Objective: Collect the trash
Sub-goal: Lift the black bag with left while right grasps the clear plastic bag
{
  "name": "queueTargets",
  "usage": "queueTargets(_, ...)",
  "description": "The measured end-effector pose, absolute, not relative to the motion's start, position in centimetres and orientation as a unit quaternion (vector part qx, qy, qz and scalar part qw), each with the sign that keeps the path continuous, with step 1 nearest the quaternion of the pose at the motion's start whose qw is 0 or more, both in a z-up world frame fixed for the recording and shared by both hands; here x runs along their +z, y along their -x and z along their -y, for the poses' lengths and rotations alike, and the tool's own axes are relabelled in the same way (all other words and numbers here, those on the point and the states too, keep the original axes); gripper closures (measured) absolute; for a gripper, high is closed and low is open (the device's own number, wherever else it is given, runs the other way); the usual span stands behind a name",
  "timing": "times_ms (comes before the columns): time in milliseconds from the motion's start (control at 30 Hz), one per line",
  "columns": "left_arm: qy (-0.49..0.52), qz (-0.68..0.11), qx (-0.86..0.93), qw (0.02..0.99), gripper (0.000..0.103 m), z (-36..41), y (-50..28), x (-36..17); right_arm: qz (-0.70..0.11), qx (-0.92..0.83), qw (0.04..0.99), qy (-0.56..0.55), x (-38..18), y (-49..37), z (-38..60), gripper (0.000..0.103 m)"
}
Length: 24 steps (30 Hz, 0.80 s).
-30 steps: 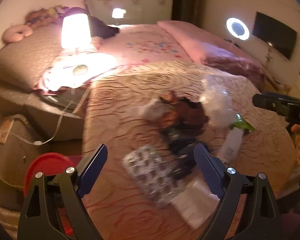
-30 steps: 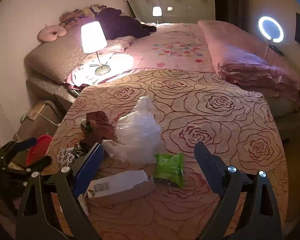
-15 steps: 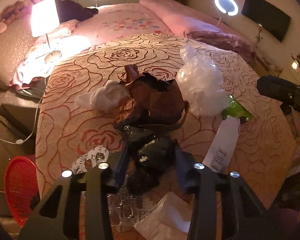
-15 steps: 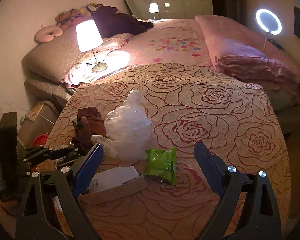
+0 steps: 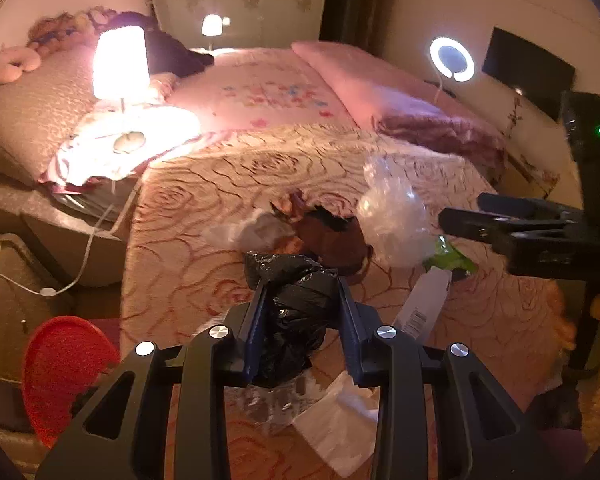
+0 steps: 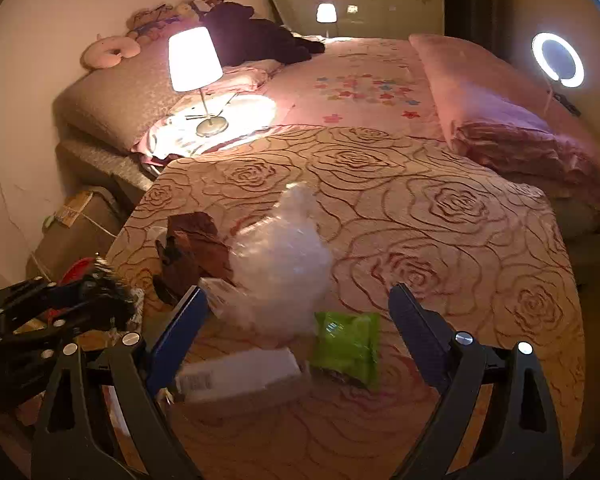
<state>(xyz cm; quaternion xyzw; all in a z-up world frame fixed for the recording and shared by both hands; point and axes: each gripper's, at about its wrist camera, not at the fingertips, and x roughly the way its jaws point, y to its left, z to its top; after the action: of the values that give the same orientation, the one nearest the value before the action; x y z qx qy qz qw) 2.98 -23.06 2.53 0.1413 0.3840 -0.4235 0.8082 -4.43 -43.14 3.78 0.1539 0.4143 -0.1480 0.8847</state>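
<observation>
A rose-patterned beige cloth [image 6: 440, 200] covers the round table on which the litter lies; behind it a pink bed [image 6: 364, 80] fills the far half of both views, with a lit white-shaded lamp [image 6: 194, 60] at its near left corner. Below the table edge on the left a red plastic basket [image 5: 60, 364] shows only in part, cut off by the left gripper's frame.

The biggest piece of trash is a crumpled clear plastic bag [image 6: 280, 276], standing up near the middle of the pile. Left of it lies torn brown paper [image 6: 198, 248], its lower part hidden in shadow. A flat white carton with a barcode [image 6: 236, 374] lies in front, blurred in the right wrist view, and a small green packet [image 6: 348, 346] sits just beside it to the right. A white tissue [image 5: 340, 432] and something shiny underneath the left gripper are hard to make out.

The left gripper [image 5: 300, 320] has its blue pads pressed on a crumpled black plastic bag [image 5: 296, 308], jaws closing a little further; the bag's lower end is hidden behind the frame. The right gripper [image 6: 296, 324] stands wide apart over the carton and packet, touching nothing.
</observation>
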Motion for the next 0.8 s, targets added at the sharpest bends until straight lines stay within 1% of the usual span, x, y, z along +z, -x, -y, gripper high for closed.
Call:
queueTargets(333, -0.125, -0.370, -0.377, 0.840, 0.072, 19.7, -4.6, 3.8, -0.437, -0.144, 0.874, -0.156, 2.0, -0.2, 43.2, 0.015)
queueTargets(433, -0.121, -0.369, -0.368, 0.845, 0.072, 19.0, -4.8, 3.8, -0.449, -0.142, 0.867, -0.161, 1.1, -1.0, 43.3, 0.023)
queueTargets(500, -0.118, -0.369, -0.362, 0.848, 0.072, 18.5, -5.1, 3.9, -0.461, -0.141, 0.857, -0.179, 0.1, -1.5, 43.8, 0.033)
queueTargets(533, -0.116, -0.370, -0.359, 0.849, 0.072, 18.2, -5.2, 3.8, -0.464, -0.140, 0.855, -0.183, -0.2, -1.6, 43.8, 0.036)
queueTargets(600, -0.112, -0.373, -0.354, 0.850, 0.072, 17.8, -5.5, 3.7, -0.471, -0.137, 0.851, -0.186, -0.7, -1.8, 43.9, 0.046)
queueTargets(700, -0.108, -0.376, -0.349, 0.851, 0.072, 17.3, -5.8, 3.5, -0.474, -0.133, 0.850, -0.188, -1.1, -1.7, 43.8, 0.057)
queueTargets(800, -0.103, -0.377, -0.344, 0.854, 0.072, 16.9, -6.0, 3.4, -0.469, -0.134, 0.853, -0.186, -0.6, -1.6, 43.6, 0.062)
